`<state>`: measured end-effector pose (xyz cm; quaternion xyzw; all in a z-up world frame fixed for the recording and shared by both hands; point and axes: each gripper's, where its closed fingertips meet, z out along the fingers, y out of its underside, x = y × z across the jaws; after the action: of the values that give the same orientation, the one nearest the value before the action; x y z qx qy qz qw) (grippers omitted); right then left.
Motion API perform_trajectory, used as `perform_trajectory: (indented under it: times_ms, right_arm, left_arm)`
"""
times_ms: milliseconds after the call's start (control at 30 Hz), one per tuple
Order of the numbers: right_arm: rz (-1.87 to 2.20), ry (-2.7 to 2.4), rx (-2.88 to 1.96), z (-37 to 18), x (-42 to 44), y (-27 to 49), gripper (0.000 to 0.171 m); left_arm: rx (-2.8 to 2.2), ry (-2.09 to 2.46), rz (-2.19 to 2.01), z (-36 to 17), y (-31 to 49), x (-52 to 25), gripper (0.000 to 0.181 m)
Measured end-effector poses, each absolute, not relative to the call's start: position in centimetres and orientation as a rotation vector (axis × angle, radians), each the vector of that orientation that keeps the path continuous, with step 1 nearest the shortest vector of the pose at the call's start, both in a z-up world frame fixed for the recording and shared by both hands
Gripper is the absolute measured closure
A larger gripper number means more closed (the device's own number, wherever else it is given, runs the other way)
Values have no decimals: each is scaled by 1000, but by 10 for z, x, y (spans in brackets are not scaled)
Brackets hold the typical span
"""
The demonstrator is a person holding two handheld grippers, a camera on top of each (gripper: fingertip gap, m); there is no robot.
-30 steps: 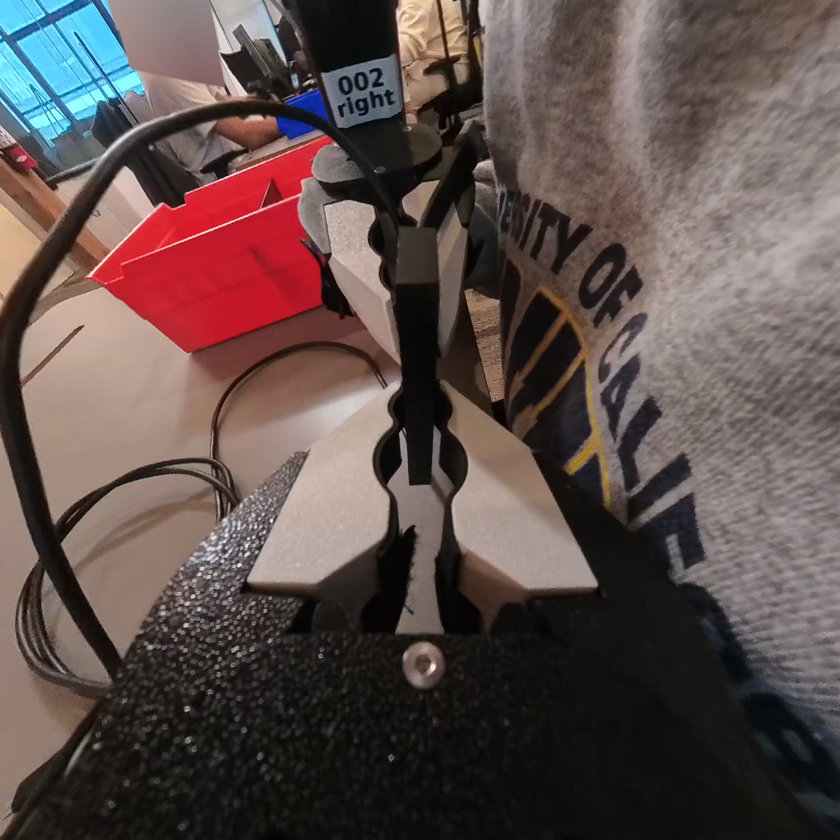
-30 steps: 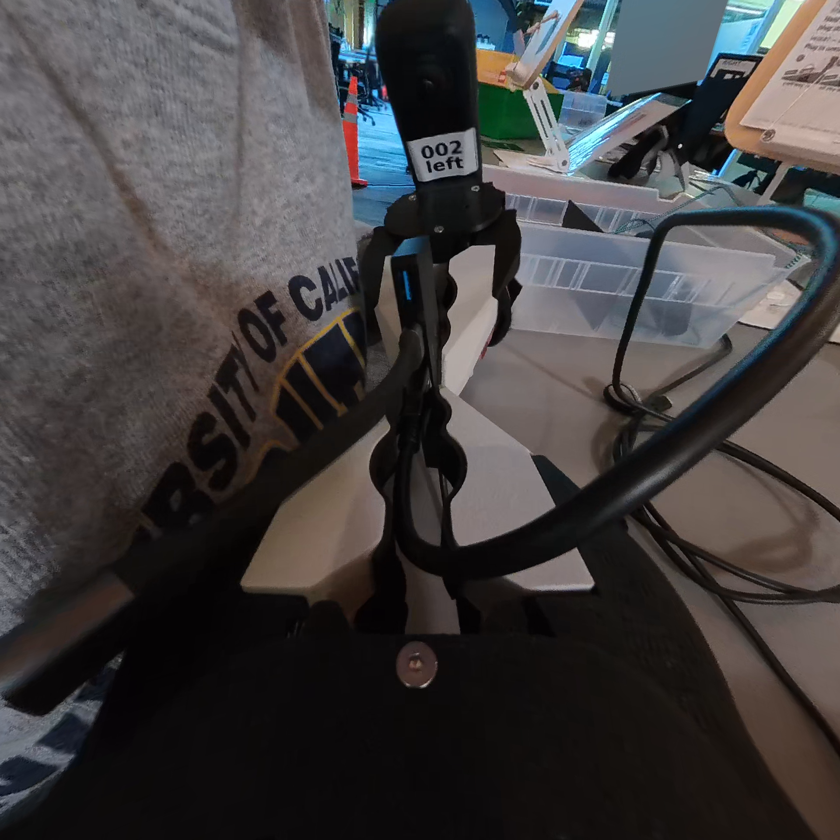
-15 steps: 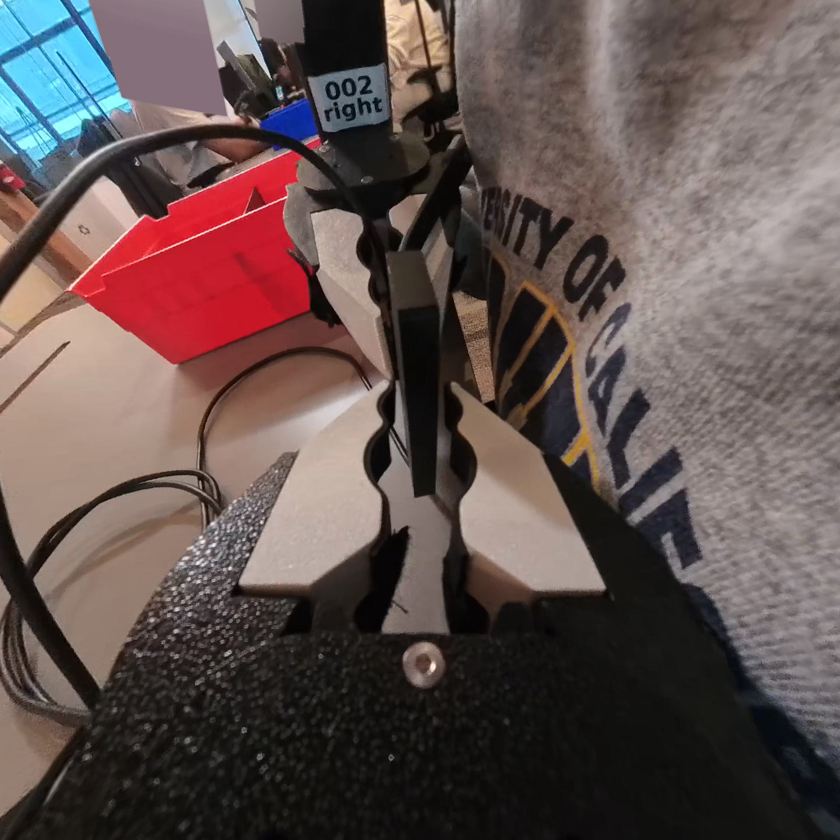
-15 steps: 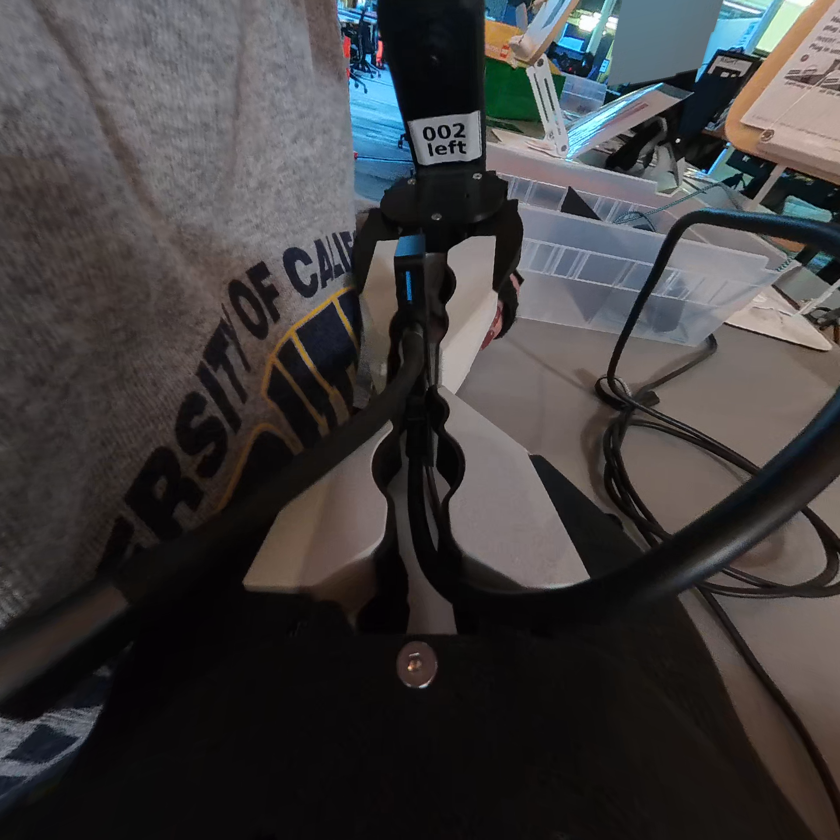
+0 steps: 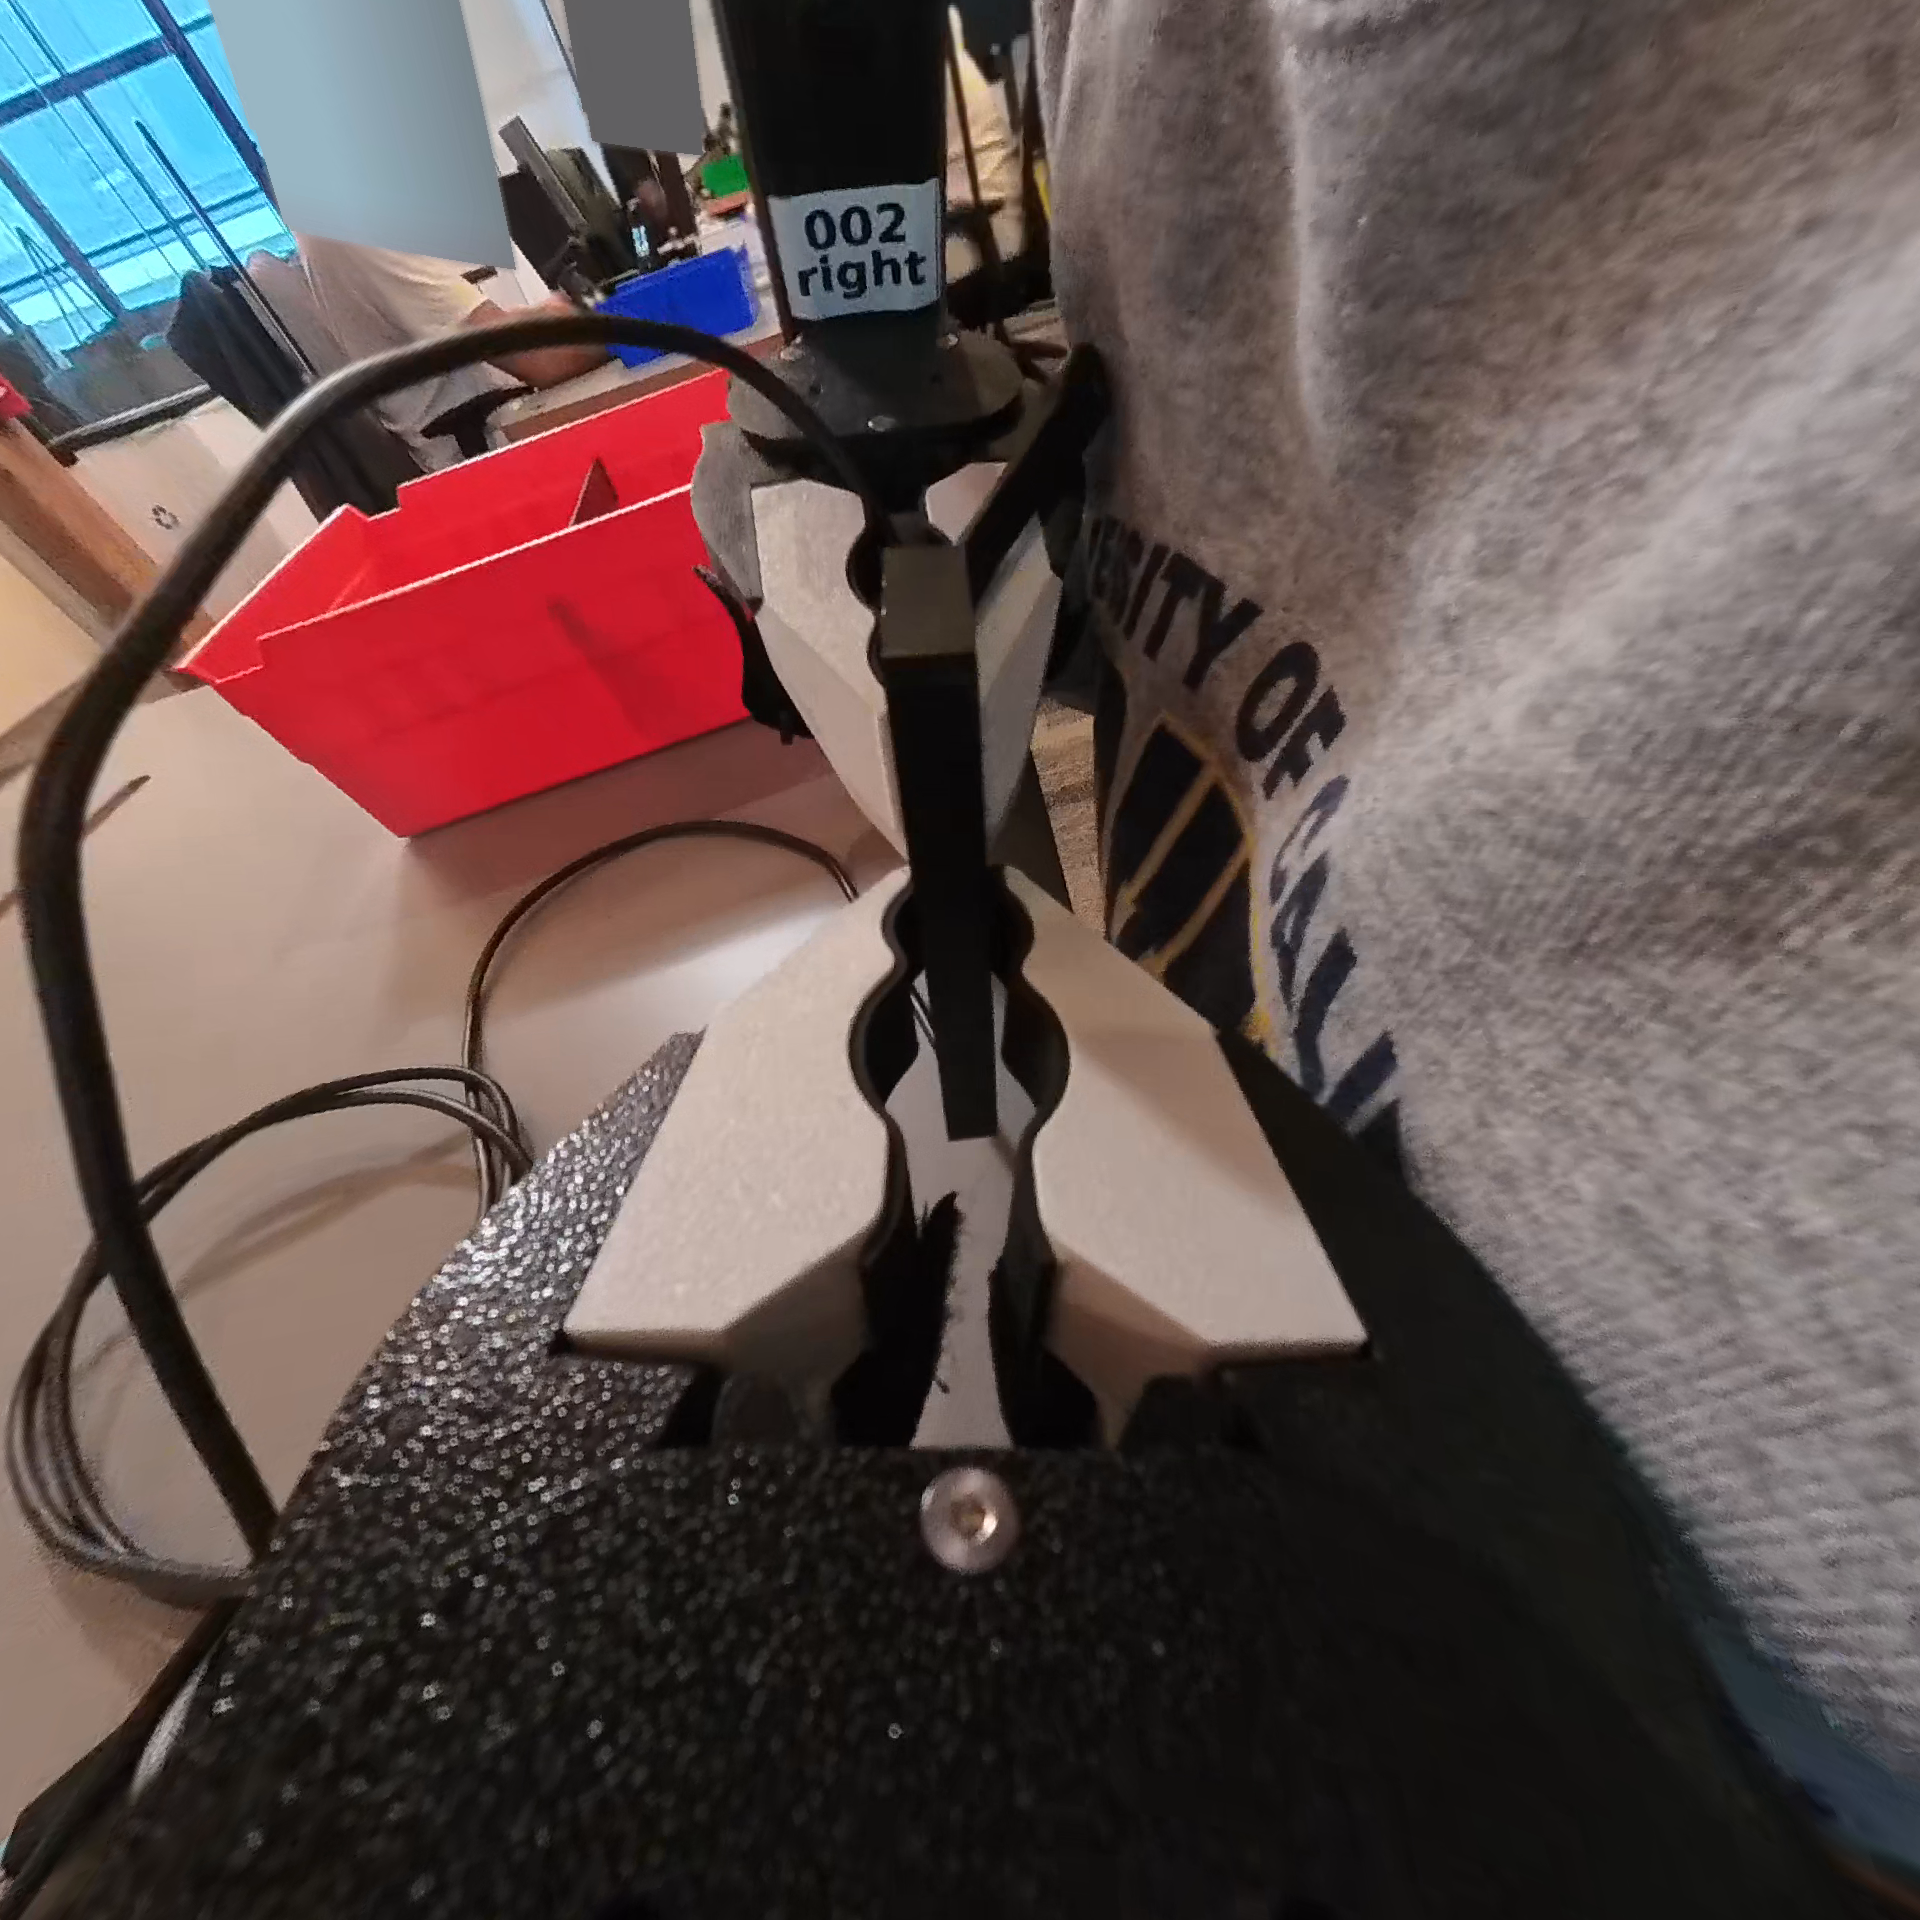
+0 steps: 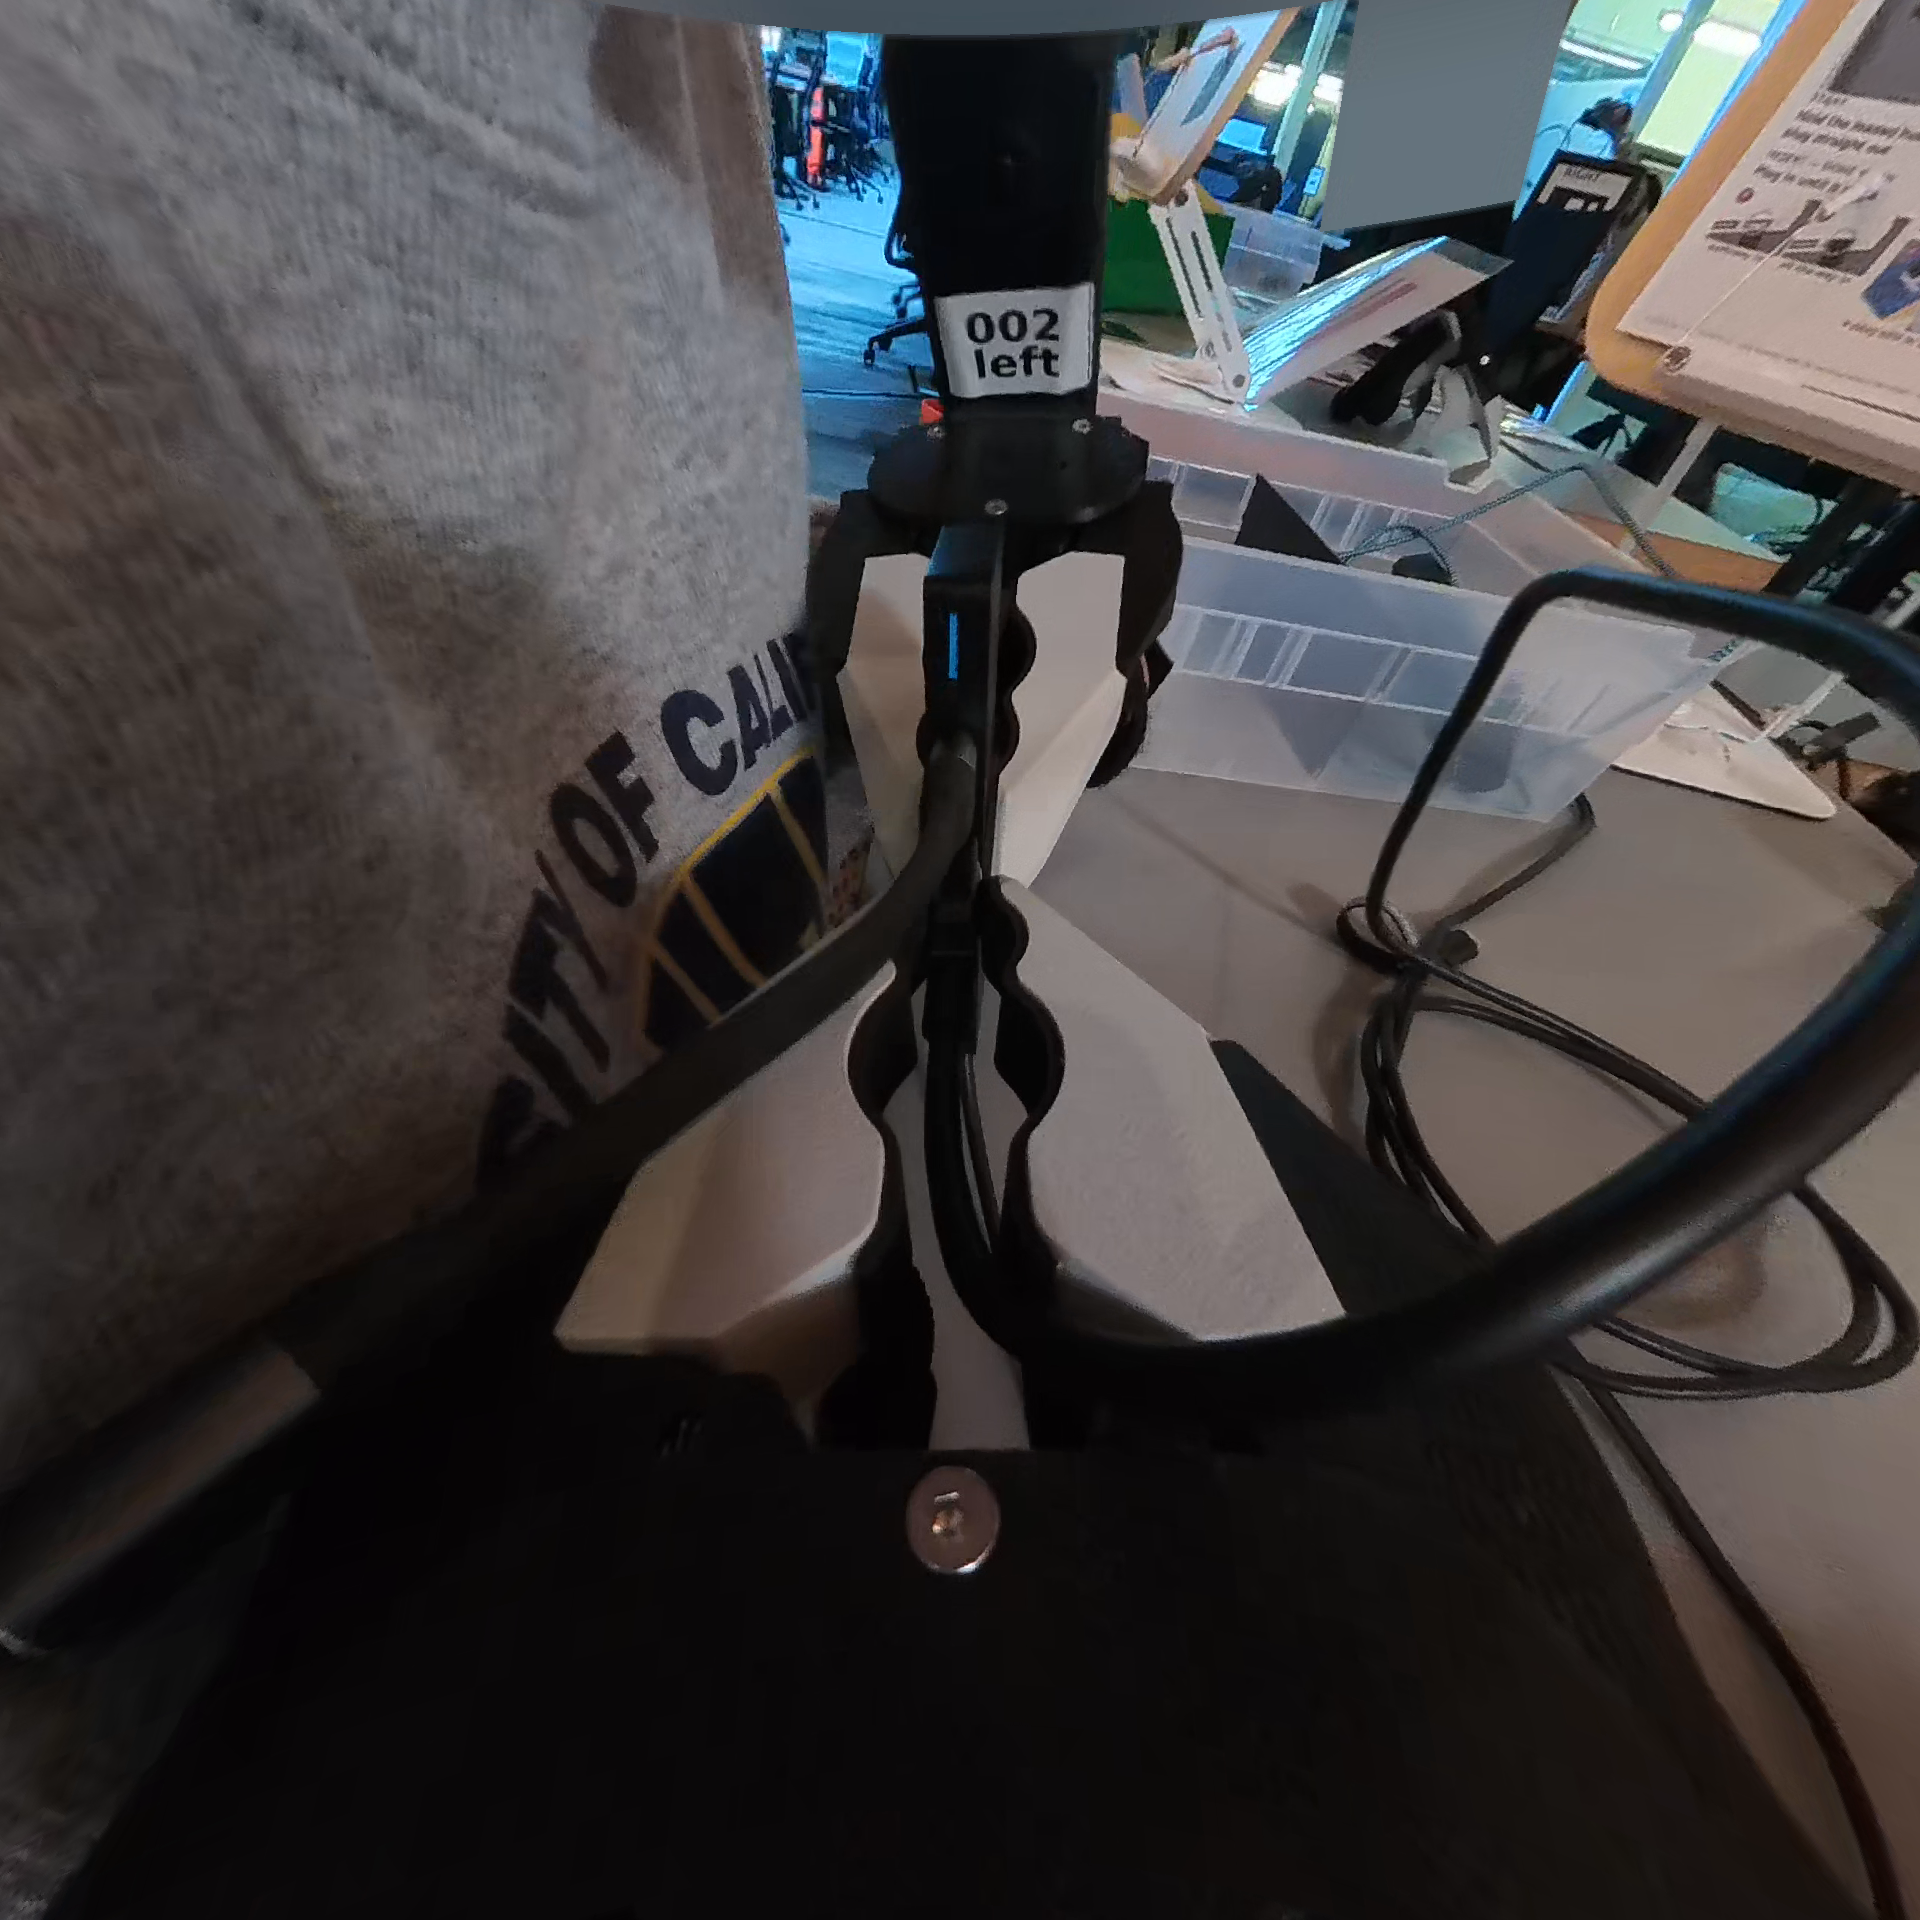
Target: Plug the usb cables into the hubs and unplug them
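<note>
My left gripper [image 5: 958, 920] is shut on a slim black USB hub [image 5: 935, 790], held edge-on and pointing at my right gripper [image 5: 914, 540], which faces it close by. In the right wrist view my right gripper [image 6: 961, 925] is shut on a black USB plug [image 6: 951, 940] whose tip meets the near end of the hub [image 6: 954, 665]; a blue port shows on the hub. I cannot tell how deep the plug sits. The left gripper [image 6: 987, 821] holds the hub from behind. The plug's thick black cable [image 6: 1714, 1174] loops out to the right.
A person in a grey sweatshirt [image 5: 1558, 727] stands right beside both grippers. A red bin [image 5: 488, 665] sits on the tan table with coiled black cables [image 5: 312, 1122]. A clear plastic bin [image 6: 1434, 686] and more coiled cables [image 6: 1455, 1039] lie on the right side. Both grippers' tips are close together, under 4 cm apart.
Both grippers have swayed slightly together and the cable loop has swung a little. The holds on the hub and the plug are the same.
</note>
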<state>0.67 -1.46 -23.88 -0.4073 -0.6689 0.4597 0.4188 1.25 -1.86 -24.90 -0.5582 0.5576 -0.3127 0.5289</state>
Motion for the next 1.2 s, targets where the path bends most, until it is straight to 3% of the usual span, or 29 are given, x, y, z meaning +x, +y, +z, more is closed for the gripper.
perform_trajectory:
  times_ms: [1200]
  right_arm:
    - [1083, -1746, -1005, -239, 16, -18, 164]
  left_arm:
    - [-1375, 1332, -856, -244, -27, 15, 172]
